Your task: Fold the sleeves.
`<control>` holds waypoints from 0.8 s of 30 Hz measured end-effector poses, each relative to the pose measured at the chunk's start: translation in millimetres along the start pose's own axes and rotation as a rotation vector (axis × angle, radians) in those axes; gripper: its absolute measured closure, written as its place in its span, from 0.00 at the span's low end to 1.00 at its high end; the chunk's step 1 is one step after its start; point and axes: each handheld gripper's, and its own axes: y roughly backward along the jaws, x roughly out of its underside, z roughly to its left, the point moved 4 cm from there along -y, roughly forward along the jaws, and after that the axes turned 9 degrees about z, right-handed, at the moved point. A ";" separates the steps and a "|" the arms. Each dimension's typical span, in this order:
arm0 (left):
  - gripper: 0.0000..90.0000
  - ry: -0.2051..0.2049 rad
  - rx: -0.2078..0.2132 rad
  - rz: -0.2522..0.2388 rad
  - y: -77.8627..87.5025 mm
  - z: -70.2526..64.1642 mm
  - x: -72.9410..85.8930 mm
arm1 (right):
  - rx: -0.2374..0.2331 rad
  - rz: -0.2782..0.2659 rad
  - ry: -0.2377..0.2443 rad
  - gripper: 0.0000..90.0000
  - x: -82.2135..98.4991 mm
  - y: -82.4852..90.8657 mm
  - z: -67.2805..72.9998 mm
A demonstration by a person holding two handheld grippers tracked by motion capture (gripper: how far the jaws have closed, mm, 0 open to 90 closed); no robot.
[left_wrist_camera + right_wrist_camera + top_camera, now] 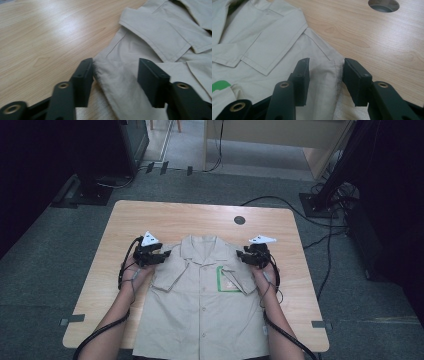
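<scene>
High view is showing a beige shirt (202, 305) lying flat, front up, on the wooden table (165, 217), sleeves folded inward. The left gripper (161, 256) and right gripper (244, 255) are each straddling a shoulder fold, jaws half open, cloth between them but not yet pinched. The thin, soft cotton may be slipping out, or only the top layer may be getting caught, since the smooth table is offering little friction under the cloth.
</scene>
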 end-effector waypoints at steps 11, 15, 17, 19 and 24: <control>0.94 -0.015 -0.023 0.048 -3.2 1.4 1.8 | 0.019 0.018 0.002 0.90 2.3 0.1 -1.8; 0.95 -0.009 -0.015 0.043 -3.3 2.3 2.3 | 0.028 0.016 -0.004 0.91 2.4 2.0 -2.2; 0.95 -0.005 -0.010 0.041 -3.1 3.2 2.8 | 0.033 0.012 0.000 0.91 2.5 2.7 -2.4; 0.95 -0.002 -0.010 0.039 -2.8 3.9 3.4 | 0.035 0.008 -0.008 0.91 3.7 4.4 -5.0; 0.95 -0.004 -0.007 0.038 -2.9 4.1 3.4 | 0.026 0.000 -0.031 0.91 6.2 6.3 -8.9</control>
